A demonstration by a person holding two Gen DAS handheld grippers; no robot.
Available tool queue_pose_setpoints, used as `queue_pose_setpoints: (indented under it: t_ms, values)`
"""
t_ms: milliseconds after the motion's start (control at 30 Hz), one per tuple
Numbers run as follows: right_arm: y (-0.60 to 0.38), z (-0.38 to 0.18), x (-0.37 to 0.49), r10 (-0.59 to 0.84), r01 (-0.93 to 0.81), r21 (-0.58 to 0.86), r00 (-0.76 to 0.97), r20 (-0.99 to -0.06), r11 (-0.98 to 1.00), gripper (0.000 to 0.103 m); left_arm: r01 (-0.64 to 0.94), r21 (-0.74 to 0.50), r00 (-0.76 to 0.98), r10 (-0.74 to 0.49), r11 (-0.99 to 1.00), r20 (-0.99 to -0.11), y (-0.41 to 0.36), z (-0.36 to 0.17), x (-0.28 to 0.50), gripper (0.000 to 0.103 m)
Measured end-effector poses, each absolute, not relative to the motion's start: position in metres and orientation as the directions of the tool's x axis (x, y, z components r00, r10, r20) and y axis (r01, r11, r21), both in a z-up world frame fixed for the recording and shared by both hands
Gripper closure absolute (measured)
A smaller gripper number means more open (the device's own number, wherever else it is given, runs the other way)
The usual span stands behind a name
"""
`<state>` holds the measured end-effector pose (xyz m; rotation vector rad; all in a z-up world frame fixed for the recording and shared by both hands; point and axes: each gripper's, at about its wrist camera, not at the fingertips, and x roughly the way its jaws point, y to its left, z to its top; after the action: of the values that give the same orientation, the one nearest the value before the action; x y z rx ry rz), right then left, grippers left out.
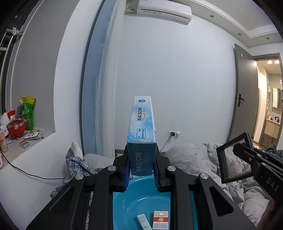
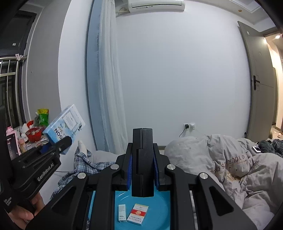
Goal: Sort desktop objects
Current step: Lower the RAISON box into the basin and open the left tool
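L gripper (image 1: 142,169) is clamped on a tall blue "RAISON" carton (image 1: 142,127), blue pads pressing both sides of its lower end – carton stands upright, top end pointing away from the camera. In the right wrist view the same carton (image 2: 61,125) sits tilted in the L gripper (image 2: 63,143), up in the air at left, a hand (image 2: 26,210) on the handle below.

R gripper (image 2: 143,173) is shut on a flat black framed panel (image 2: 143,159), held edge-on btwn the pads; from the left wrist view it reads as a black frame w/ a glossy face (image 1: 233,157), gripped at its right edge by the R gripper (image 1: 238,150).

Under both grippers lies a teal plate (image 2: 159,208) – on it a red-and-white cigarette pack (image 2: 137,215) and, just beside it to the left, a small slim white box (image 2: 122,213), apart from each other.

Beyond: rumpled grey duvet (image 2: 221,159) at right, plaid cloth (image 2: 83,159) at left, a window ledge w/ a red basket (image 1: 16,128) and green bag (image 1: 29,113). White wall behind, AC unit (image 1: 164,10) up top, grey door (image 1: 244,99) open at right.
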<state>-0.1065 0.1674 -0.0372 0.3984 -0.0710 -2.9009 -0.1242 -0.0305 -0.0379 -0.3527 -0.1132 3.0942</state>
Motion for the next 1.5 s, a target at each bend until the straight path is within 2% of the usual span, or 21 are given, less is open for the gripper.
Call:
queue_pose_setpoints:
  t_ms: [233,633,967,1100,1300,1500]
  values:
    - [0.172,-0.049,-0.118,-0.205,0.192,0.075,-0.938,-0.279,-0.979,0.086,-0.034,-0.086,-0.958,0.057,-0.996,-0.281,-0.027,-0.051,-0.141,0.080]
    - [0.174,-0.106,-0.170,-0.166,0.140,0.090,-0.879,-0.446,-0.986,0.086,-0.042,-0.063,-0.884,0.066,-0.997,-0.462,-0.014,-0.114,-0.198,0.080]
    - [0.172,-0.161,-0.202,-0.154,0.124,0.090,-0.798,-0.583,-0.988,0.086,-0.054,-0.123,-0.741,0.123,-0.991,-0.661,-0.008,-0.179,-0.240,0.080]
    - [0.174,-0.181,-0.210,-0.144,0.099,0.107,-0.773,-0.618,-0.989,0.086,-0.041,-0.208,-0.641,0.185,-0.977,-0.745,-0.012,-0.208,-0.257,0.080]
    - [0.178,-0.204,-0.223,-0.147,0.088,0.122,-0.728,-0.670,-0.989,0.086,-0.028,-0.172,-0.560,0.158,-0.985,-0.813,-0.006,-0.231,-0.265,0.080]
    - [0.182,-0.217,-0.229,-0.138,0.071,0.123,-0.701,-0.700,-0.990,0.086,-0.021,-0.209,-0.451,0.196,-0.978,-0.871,-0.003,-0.257,-0.270,0.080]
